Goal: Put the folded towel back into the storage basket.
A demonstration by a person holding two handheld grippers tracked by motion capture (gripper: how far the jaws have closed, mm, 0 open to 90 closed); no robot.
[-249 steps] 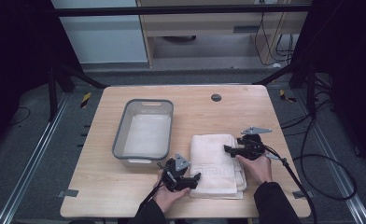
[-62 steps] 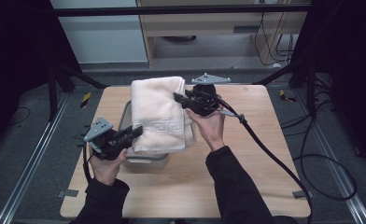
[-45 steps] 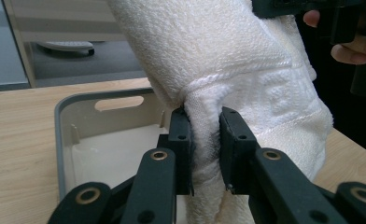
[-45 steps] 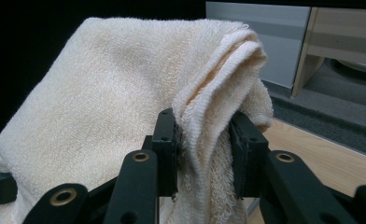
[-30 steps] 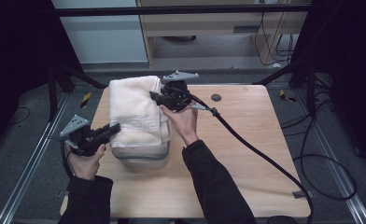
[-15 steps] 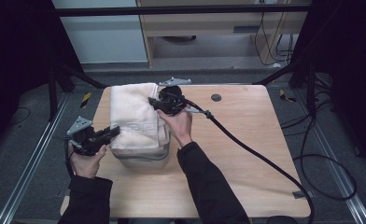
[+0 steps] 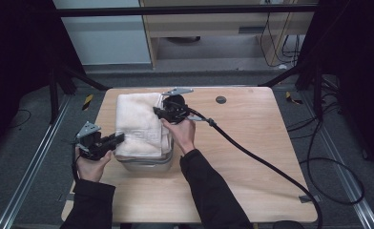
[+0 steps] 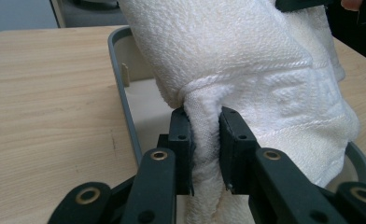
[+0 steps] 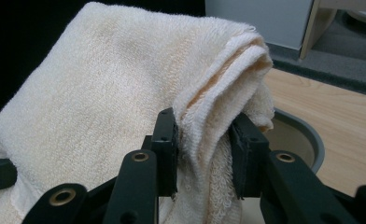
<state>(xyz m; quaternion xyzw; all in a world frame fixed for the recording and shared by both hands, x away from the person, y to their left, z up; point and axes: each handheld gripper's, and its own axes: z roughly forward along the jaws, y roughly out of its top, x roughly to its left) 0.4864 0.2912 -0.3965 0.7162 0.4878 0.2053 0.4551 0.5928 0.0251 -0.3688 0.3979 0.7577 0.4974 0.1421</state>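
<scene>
A folded cream towel (image 7: 140,125) hangs over the grey tray (image 7: 149,164) on the left half of the table, held between both grippers. My left gripper (image 7: 119,138) is shut on the towel's near left edge; in the left gripper view its jaws pinch a bunched fold of the towel (image 8: 204,135) above the tray's rim (image 8: 125,116). At the towel's far right corner my right gripper (image 7: 157,111) is also shut on it. The right gripper view has a thick folded corner of the towel (image 9: 209,121) clamped between its jaws, with the tray's rounded rim (image 9: 298,133) beyond.
The wooden table (image 7: 252,143) stretches to the right of the tray, with a small dark round hole (image 7: 220,99) near its far edge. A thick black cable (image 7: 252,157) trails from the right gripper across the table. Metal rails run along the floor on both sides.
Both grippers have sunk with the towel, bringing it down onto the tray. The left gripper has also moved in toward the tray.
</scene>
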